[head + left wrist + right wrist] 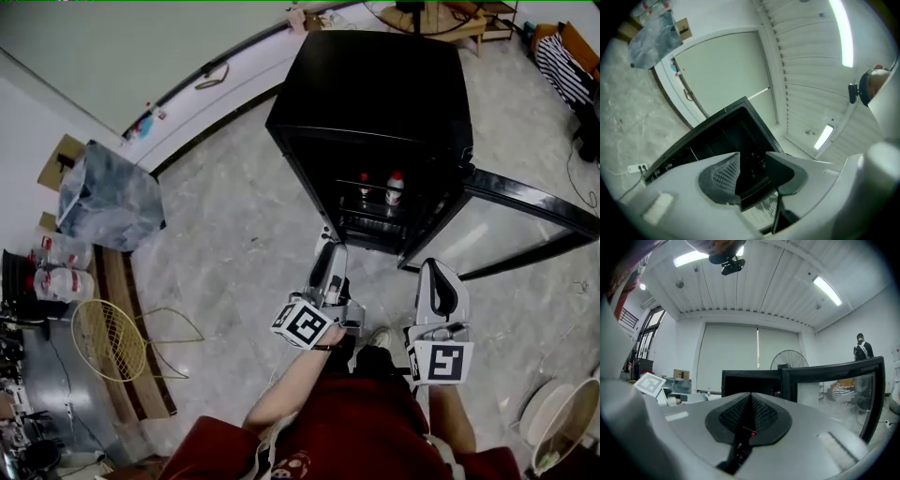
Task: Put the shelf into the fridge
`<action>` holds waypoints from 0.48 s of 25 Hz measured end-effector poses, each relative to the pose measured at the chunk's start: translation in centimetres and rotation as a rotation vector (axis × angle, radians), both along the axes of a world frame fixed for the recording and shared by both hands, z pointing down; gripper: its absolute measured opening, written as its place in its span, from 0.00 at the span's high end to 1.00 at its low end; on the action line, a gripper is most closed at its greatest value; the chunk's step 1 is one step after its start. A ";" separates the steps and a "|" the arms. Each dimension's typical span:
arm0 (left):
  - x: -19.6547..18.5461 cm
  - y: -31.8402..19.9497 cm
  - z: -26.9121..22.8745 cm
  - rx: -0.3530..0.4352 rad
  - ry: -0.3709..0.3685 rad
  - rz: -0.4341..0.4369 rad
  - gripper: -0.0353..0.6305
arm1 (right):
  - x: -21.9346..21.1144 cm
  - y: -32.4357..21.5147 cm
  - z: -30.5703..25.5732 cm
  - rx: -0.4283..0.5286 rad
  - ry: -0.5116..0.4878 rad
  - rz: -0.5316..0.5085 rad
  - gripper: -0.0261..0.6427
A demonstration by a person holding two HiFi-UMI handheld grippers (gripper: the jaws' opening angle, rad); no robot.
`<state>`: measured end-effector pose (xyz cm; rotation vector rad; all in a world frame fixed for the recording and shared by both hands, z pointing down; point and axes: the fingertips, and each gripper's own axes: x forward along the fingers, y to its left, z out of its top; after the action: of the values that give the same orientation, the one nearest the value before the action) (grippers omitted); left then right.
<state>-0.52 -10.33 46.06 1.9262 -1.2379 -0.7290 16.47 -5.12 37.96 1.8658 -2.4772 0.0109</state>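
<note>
Fridge: black fridge (375, 84) stands on the pale floor (234, 234); its door (525, 202) is swung wide open to the person's right
Shelf: a wire shelf (370, 223) lies inside the fridge, low in the opening; two red-capped bottles (395, 187) stand just above it
Left tongs: left tongs (330, 258) (752, 159) point at the fridge opening; jaws are well apart with nothing held, only the dark interior showing between them
Right tongs: right tongs (437, 272) (751, 397) are near the door's hinge side; pads are pressed together and grip nothing
</note>
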 end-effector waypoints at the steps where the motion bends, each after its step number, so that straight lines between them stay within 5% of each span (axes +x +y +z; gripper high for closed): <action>1: -0.5 0.4 -0.9 0.017 -0.041 0.000 0.69 | -0.1 0.0 0.0 0.004 0.004 -0.002 0.96; 12: -6.8 2.0 -9.6 0.285 -0.565 0.029 0.71 | -4.8 -1.3 -2.4 0.049 0.047 0.011 0.96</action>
<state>-7.30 -8.37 36.49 2.4893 -1.4896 -0.3626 11.62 -6.47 35.55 1.8749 -2.4582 -0.0932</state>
